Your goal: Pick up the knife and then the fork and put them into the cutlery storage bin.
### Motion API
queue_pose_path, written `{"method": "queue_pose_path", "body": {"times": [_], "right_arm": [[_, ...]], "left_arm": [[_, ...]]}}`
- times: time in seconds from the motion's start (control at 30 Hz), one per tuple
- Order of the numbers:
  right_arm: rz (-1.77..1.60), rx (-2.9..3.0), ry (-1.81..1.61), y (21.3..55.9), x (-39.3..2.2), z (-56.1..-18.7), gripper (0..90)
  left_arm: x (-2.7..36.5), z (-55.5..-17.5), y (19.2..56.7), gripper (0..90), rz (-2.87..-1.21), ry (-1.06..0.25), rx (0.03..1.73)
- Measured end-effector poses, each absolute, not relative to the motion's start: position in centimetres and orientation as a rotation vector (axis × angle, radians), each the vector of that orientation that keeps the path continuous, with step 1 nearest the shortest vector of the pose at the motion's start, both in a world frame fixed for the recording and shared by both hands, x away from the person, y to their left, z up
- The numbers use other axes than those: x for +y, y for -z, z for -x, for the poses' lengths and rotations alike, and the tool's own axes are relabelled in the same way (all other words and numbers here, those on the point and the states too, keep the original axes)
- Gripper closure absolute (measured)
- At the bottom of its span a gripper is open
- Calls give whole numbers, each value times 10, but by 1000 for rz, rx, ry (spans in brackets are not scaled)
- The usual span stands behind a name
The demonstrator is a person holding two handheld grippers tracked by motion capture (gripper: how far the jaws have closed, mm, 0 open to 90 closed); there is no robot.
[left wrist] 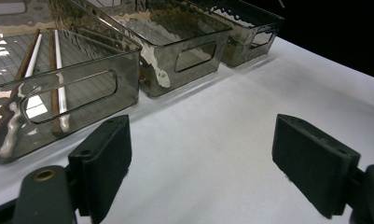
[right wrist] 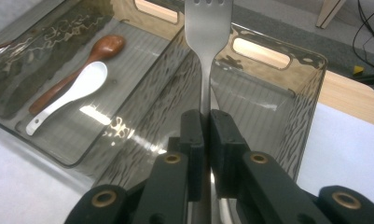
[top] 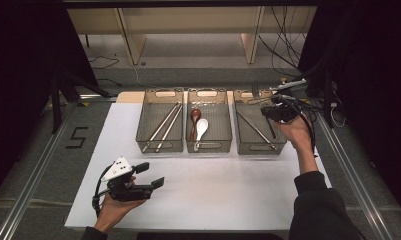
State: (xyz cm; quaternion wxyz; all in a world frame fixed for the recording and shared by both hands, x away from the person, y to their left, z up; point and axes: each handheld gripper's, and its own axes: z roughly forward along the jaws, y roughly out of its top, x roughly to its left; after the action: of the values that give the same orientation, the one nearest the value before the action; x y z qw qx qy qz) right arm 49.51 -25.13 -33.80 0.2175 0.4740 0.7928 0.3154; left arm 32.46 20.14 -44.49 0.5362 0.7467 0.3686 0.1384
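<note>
Lab: railed rig (top: 33, 165), loose cables (top: 283, 45)

My left hand-held gripper (top: 155, 175) is a black body topped by a grey 3-cornered plate dotted with small dark marks, and a black cable trails from its rear. Its 2 jaws are flat, matte black rectangular pads, each fixed to a black arm by a brass-coloured rivet. My right hand-held gripper (right wrist: 206, 140) has the same black pads on black linked arms, with 4 brass-ringed pivots along them and black cables looping off its body. I wear a dark long sleeve (top: 315, 200) on my right arm.
</note>
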Motion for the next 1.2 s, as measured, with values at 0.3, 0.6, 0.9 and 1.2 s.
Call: {"method": "queue_pose_path", "body": {"times": [0.3, 0.6, 0.9, 1.2], "right_arm": [[-1365, 2169, -855, 357, -257, -503, 849], [-1375, 2156, -828, 369, -258, -505, 848], [-1379, 2154, -822, 379, -257, -503, 848], [-1368, 2158, -805, 385, -255, -503, 846]], "left_arm": [[202, -325, 445, 195, -1779, -331, 877], [201, -325, 445, 195, -1780, -328, 875], [201, -325, 445, 195, -1780, -329, 874], [201, -324, 445, 195, -1778, -329, 875]]}}
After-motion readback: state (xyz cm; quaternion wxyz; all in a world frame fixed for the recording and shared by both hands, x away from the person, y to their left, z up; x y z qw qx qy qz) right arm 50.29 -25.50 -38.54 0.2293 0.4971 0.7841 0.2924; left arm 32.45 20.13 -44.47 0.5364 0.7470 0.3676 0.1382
